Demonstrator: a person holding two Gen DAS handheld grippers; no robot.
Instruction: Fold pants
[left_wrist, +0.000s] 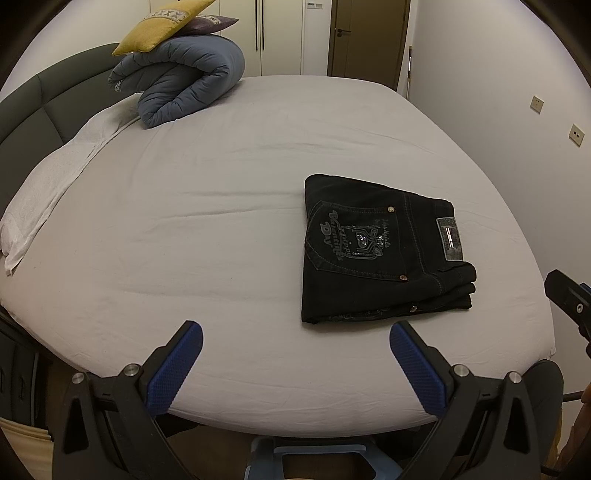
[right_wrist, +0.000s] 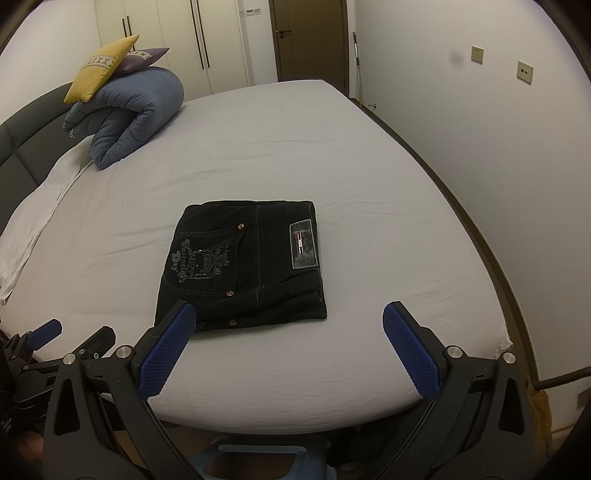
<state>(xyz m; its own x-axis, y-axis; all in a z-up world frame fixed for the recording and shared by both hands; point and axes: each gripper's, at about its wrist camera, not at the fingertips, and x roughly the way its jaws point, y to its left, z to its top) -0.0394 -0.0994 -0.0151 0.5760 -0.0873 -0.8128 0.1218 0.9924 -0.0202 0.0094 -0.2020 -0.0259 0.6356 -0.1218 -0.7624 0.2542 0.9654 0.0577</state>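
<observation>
Black jeans lie folded into a compact rectangle on the white bed sheet, back pocket with grey lettering and a waist label facing up. My left gripper hangs open above the near bed edge, to the left of and nearer than the pants, holding nothing. In the right wrist view the same folded jeans lie just beyond my right gripper, which is open and empty; its left fingertip overlaps the jeans' near left corner in the image. Part of the right gripper shows at the left view's right edge.
A rolled blue duvet with a yellow cushion and a purple one sits at the far left by the dark headboard. A white pillow lies along the left side. A wall runs close along the bed's right.
</observation>
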